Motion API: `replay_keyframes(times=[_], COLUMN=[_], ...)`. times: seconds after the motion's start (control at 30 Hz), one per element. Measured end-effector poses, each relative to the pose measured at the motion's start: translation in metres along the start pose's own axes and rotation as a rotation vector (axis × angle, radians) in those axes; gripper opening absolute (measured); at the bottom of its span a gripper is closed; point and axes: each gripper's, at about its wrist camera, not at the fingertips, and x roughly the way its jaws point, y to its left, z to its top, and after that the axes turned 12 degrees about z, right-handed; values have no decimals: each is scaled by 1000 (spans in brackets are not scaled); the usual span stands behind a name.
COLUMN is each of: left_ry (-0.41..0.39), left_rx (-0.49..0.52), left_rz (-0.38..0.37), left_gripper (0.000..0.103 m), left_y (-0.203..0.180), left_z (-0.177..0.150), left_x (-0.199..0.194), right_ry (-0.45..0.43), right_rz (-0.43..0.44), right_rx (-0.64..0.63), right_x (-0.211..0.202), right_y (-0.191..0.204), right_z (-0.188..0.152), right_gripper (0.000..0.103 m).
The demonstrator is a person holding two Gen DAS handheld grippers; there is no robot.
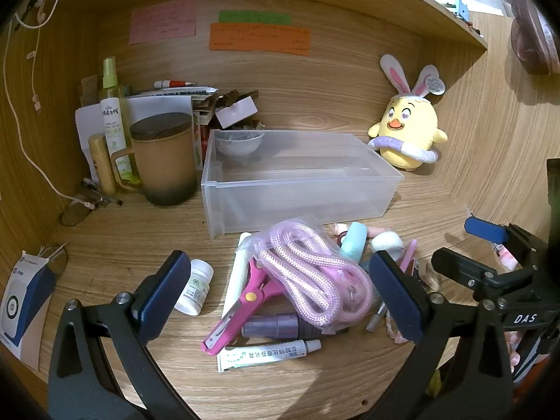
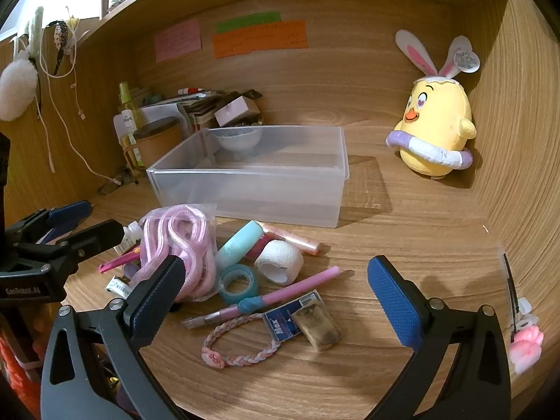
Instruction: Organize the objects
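Observation:
A clear plastic bin [image 1: 301, 189] [image 2: 252, 189] stands mid-desk and holds only a small white bowl [image 1: 239, 143] [image 2: 238, 139] at its far left corner. In front lies a pile: bagged pink rope [image 1: 311, 273] [image 2: 182, 245], pink clippers [image 1: 241, 308], a white pill bottle [image 1: 194, 287], a toothpaste-like tube [image 1: 269, 353], teal tape roll [image 2: 239, 281], white bandage roll [image 2: 280, 259], pink pen [image 2: 280, 294], braided bracelet [image 2: 241, 346] and eraser [image 2: 304, 322]. My left gripper [image 1: 280, 301] is open over the rope. My right gripper [image 2: 276, 304] is open over the pen and eraser.
A brown lidded mug [image 1: 164, 161], spray bottle [image 1: 112, 105] and papers crowd the back left. A yellow plush chick [image 1: 407, 129] [image 2: 437, 129] sits against the right wall. Glasses [image 1: 82, 206] lie at left. Sticky notes [image 1: 259, 36] hang on the back panel. A shelf runs overhead.

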Motion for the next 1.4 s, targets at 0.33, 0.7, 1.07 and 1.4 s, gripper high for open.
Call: replay_keyframes(times=[0.33,0.7,1.07,1.4], left_ry=[0,-2,32,111], left_rx=[-10,-11,-45,-123], left_rz=[-8,-20,-7,104], left_gripper=[103,103,103,79], left_y=[2,2,18,67], left_z=[0,0,-6,-18], left_x=[-1,-5,-1,16], right_ry=[6,9,15,66], right_rz=[13,25,22,26], right_rx=[10,8,-37,-40], right_x=[2,4,3,0], right_y=[-1,0,1,-17], right_z=[-1,-2,-10,-24], right_gripper=[103,103,103,88])
